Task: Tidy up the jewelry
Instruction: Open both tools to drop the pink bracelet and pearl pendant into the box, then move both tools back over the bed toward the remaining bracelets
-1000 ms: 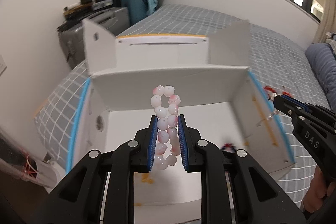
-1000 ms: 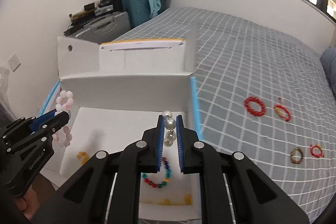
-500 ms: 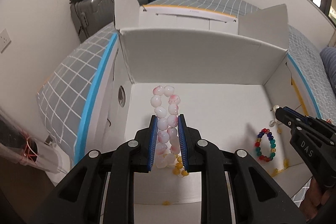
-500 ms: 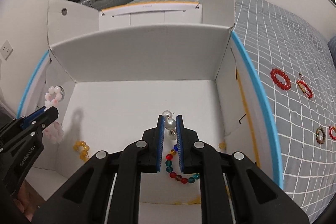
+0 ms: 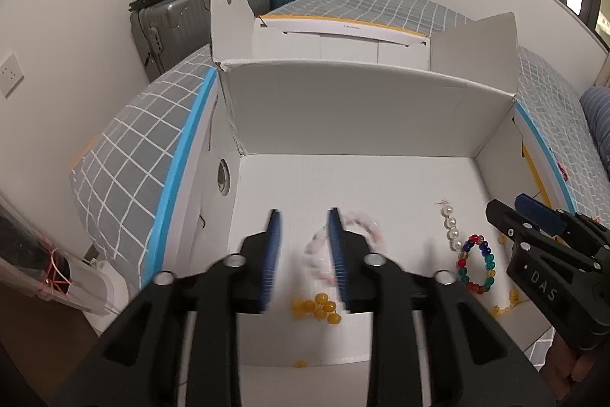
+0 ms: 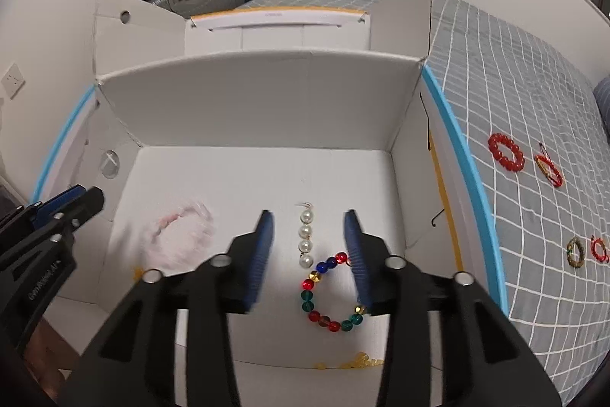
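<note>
Both claws have let go since half a second ago: the left gripper, low in the centre of its own view, now stands wide with nothing between its blue pads, and the pink bead bracelet it was holding is a blurred smear over the white floor of the cardboard box, partly behind the right-hand pad. Whether that bracelet has reached the floor cannot be told. Just below it lie yellow beads. The right gripper, also bottom centre of its view, is spread wide too; the short pearl strand it gripped lies flat between its fingers, its lower end touching the multicoloured bead bracelet. At the right edge of that view, on the grey checked bedspread, lie a red bead bracelet and three smaller pieces.
</note>
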{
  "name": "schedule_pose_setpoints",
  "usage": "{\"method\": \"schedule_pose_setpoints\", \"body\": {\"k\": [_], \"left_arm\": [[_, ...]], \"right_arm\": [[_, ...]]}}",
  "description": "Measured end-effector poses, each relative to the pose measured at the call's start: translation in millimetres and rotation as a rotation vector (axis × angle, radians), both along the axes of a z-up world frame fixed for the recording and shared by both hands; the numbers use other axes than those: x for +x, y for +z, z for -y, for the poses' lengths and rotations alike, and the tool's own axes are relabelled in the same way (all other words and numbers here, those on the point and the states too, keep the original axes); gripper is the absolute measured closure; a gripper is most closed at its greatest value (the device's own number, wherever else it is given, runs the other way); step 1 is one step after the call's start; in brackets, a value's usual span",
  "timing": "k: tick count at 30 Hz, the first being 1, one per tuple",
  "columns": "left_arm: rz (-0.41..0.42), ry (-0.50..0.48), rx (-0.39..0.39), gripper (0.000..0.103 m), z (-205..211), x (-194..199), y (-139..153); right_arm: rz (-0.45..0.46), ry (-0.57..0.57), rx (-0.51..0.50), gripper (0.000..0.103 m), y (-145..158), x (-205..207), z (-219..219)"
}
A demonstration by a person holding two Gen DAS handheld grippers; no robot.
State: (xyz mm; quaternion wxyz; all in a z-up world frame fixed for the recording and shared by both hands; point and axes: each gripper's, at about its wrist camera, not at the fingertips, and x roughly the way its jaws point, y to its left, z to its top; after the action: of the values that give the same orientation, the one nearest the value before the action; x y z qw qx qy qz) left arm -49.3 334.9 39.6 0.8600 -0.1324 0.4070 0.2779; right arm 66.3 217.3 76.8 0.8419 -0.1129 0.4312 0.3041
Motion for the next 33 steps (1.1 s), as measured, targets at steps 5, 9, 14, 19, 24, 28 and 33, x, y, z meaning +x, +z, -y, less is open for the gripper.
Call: {"method": "schedule_pose_setpoints", "body": {"k": [5,9,14,19,24,28,33], "left_arm": [[0.028,0.015,0.007,0.049,3.1,-5.5,10.8],[0.055,0.027,0.023,0.037,8.4,-7.9,22.9],[0.109,0.024,0.06,0.025,22.3,-6.6,40.5],[0.15,-0.026,0.078,0.014,48.4,6.3,56.7],[0.179,-0.071,0.091,0.008,78.6,25.1,67.2],[0.182,-0.122,0.096,0.006,106.8,45.3,69.4],[0.174,-0.19,0.081,0.006,143.9,80.6,67.9]], "right_arm": [[0.093,-0.03,0.012,0.028,20.6,-7.0,10.5],[0.156,-0.06,0.044,0.015,37.5,-8.8,24.4],[0.236,-0.114,0.037,0.008,49.6,-3.0,47.5],[0.243,-0.177,0.04,0.008,57.5,11.5,83.1],[0.235,-0.243,0.057,0.008,63.0,26.3,126.5],[0.225,-0.301,0.074,0.008,64.1,38.4,162.6],[0.216,-0.372,0.076,0.008,59.4,53.2,209.2]]}}
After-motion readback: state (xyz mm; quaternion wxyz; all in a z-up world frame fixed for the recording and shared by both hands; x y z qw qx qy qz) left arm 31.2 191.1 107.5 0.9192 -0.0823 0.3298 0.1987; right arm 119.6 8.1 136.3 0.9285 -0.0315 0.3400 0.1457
